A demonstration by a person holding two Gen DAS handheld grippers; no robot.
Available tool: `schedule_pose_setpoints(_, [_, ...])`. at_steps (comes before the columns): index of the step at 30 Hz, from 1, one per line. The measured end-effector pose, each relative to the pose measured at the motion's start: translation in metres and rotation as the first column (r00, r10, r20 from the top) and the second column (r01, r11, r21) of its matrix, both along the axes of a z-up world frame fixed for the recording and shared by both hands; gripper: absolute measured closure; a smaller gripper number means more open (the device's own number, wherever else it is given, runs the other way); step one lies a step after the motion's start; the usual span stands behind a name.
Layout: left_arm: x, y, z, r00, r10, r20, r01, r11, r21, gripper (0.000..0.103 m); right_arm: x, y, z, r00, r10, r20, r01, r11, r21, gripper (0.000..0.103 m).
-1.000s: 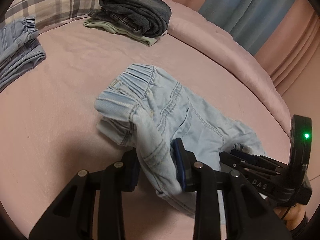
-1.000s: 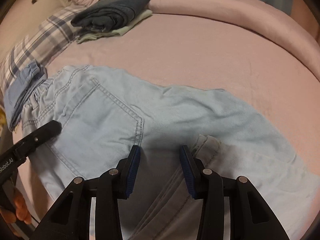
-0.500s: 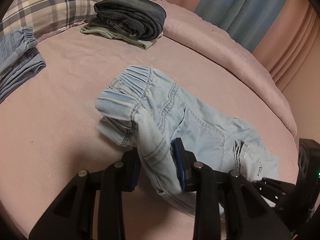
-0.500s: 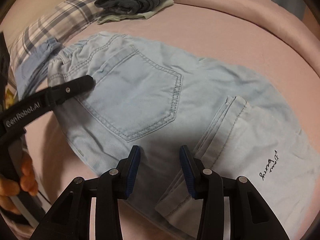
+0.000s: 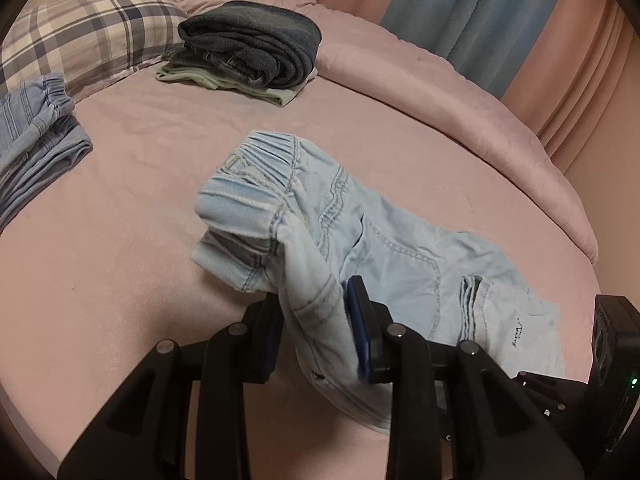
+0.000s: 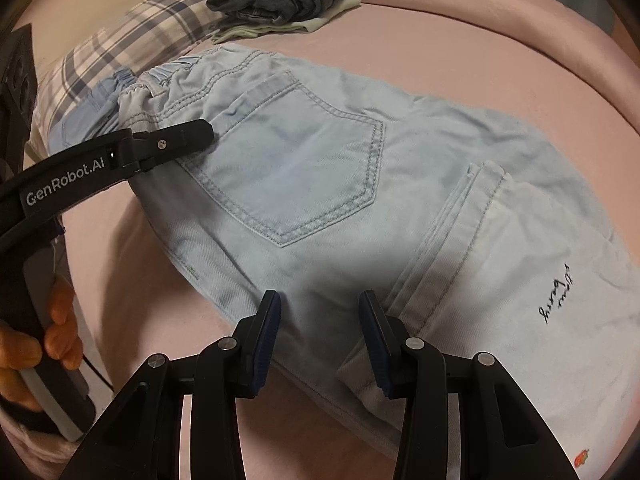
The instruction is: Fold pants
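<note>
Since a second ago our right tool (image 6: 318, 334) has slid off the leg it sat over and now hangs above the near edge of the pants (image 6: 320, 184), by the folded-back cuffs; the pants themselves lie about where they were. Right tool jaws stand part open with nothing between them, hovering over denim, no contact we can confirm. Our left tool (image 5: 314, 328) is clamped on a bunched fold near the waistband side seam, lifting that corner off the bed (image 5: 120, 280); a hand (image 6: 36, 344) shows on its handle in the right view. Progress, as we judge it: legs look stacked on each other and the hems are brought up to just beside the back pocket, so lengthwise and first crosswise folds seem done. Left to do: carry the waistband end over the cuffs, flatten, release. Fabric is light denim with an elastic waist, so we expect it to sag where pinched. Surface is a pink bed cover, soft, slightly wrinkled. At the far side sit a plaid pillow (image 5: 80, 36), a stack of folded dark clothes (image 5: 248, 52) and another blue pair (image 5: 32, 136) well apart from ours. Room: pink and blue curtains (image 5: 500, 20) behind the bed.
</note>
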State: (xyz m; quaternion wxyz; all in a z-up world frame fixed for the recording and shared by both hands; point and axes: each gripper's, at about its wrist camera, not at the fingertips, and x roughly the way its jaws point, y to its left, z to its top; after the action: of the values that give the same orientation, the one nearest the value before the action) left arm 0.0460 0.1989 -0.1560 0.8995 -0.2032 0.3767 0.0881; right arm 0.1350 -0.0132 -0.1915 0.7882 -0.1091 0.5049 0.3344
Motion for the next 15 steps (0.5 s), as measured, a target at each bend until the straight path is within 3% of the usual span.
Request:
schedule_pose_setpoints(5, [-0.001,-0.011,0.012,0.999,-0.030,0.021,0.029,0.999,0.026,0.073,-0.003,-0.007,-0.001,1.000,0.009,-0.013,-0.009,1.000,0.030,0.059])
schedule_pose_setpoints(11, [-0.002,-0.025,0.029,0.996,-0.069,0.051,0.067,0.996,0.056,0.073,0.009,-0.043,0.007,0.990,-0.062,-0.125,0.090,0.969,0.229,0.059])
schedule_pose_setpoints(15, [-0.001,-0.037,0.036,0.993,-0.101,0.065,0.096,0.993,0.071,0.073,0.017,-0.059,0.005,0.977,-0.126,-0.170,0.169,0.948,0.270,0.059])
